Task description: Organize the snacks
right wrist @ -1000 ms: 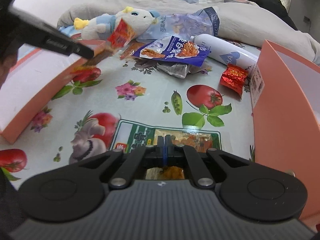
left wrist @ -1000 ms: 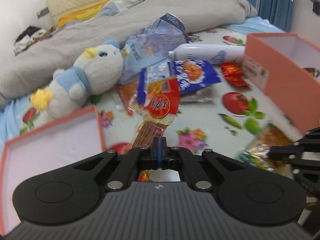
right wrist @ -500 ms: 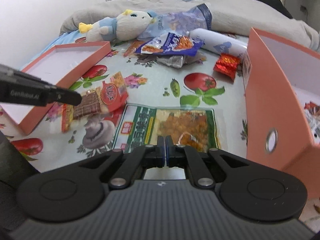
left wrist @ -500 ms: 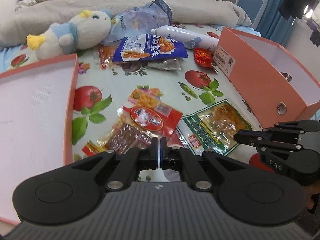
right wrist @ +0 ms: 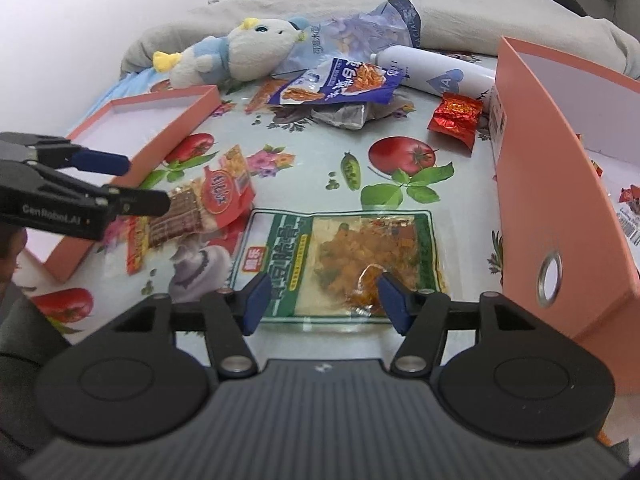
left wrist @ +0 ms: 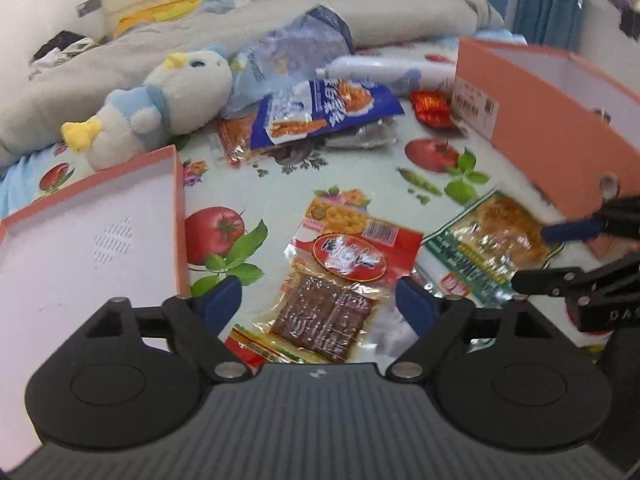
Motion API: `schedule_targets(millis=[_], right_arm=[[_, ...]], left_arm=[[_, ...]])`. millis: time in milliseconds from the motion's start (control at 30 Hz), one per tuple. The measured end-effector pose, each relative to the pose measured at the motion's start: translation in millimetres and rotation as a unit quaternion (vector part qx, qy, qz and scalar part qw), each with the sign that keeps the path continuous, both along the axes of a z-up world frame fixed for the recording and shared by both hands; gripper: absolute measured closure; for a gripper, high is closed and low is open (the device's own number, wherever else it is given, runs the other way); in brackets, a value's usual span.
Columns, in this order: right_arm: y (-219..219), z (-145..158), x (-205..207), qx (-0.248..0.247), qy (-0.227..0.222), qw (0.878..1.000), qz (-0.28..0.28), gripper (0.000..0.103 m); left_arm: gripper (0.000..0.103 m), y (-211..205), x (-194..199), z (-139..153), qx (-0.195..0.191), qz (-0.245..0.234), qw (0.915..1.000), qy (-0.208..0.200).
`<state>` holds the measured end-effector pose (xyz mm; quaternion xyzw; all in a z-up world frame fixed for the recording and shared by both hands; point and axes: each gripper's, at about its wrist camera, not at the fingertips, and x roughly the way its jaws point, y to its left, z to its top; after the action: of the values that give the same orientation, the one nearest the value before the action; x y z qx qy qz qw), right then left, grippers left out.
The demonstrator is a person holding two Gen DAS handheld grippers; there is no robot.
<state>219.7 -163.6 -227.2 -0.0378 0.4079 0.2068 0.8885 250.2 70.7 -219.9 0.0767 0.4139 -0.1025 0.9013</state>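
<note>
My left gripper is open just above a red-labelled snack packet that lies flat on the tablecloth. My right gripper is open at the near edge of a green-labelled snack packet, which also lies flat. The red packet shows in the right wrist view, with the left gripper over it. The green packet shows in the left wrist view, beside the right gripper. An orange box stands on the right with a few small packets inside. An orange lid lies on the left.
Further back lie a blue snack bag, a silver wrapper, a small red packet, a white bottle, a plush duck and a pale blue bag. A grey blanket is behind.
Both grippers have opened. The left gripper has let go of the red packet, which now lies on the cloth. The right gripper has moved in closer over the green packet.
</note>
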Motion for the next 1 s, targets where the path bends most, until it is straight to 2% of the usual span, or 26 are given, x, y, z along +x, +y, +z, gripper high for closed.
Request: schedule_targets(millis=[33, 67, 233, 367, 433, 500, 600, 700, 833, 1000], right_arm=[[1, -1, 2, -0.004, -0.001, 1.0, -0.002, 0.016], [1, -3, 5, -0.009, -0.003, 1.0, -0.005, 0.014], [3, -16, 17, -0.03, -0.004, 0.999, -0.017, 0.013], [12, -17, 21, -0.061, -0.018, 0.998, -0.013, 0.013], [14, -20, 26, -0.069, -0.01, 0.997, -0.02, 0.009], [14, -22, 29, -0.067, -0.006, 0.998, -0.02, 0.006], [17, -25, 29, -0.073, -0.006, 0.997, -0.011, 0.002], [14, -26, 32, -0.061, 0.005, 0.998, -0.006, 0.002], [13, -27, 34, -0.057, 0.015, 0.998, -0.002, 0.002], [9, -28, 33, -0.05, 0.012, 0.999, 0.012, 0.004]], left_arm=[[0.012, 1, 4, -2, 0.0, -0.011, 0.9999, 0.005], [0.01, 1, 5, -5, 0.001, -0.02, 0.9998, 0.009], [0.005, -5, 15, -20, 0.039, -0.062, 0.9969, 0.027], [0.004, -3, 24, -33, 0.033, -0.078, 0.9946, 0.06], [0.004, -3, 25, -40, 0.038, -0.081, 0.9939, 0.064], [0.004, -1, 27, -40, 0.027, -0.079, 0.9948, 0.059], [0.004, 2, 30, -41, 0.035, -0.07, 0.9958, 0.047], [0.004, 5, 32, -42, 0.028, -0.077, 0.9953, 0.051], [0.004, 11, 32, -44, -0.002, -0.064, 0.9957, 0.067], [0.005, 8, 28, -45, -0.005, -0.062, 0.9959, 0.067]])
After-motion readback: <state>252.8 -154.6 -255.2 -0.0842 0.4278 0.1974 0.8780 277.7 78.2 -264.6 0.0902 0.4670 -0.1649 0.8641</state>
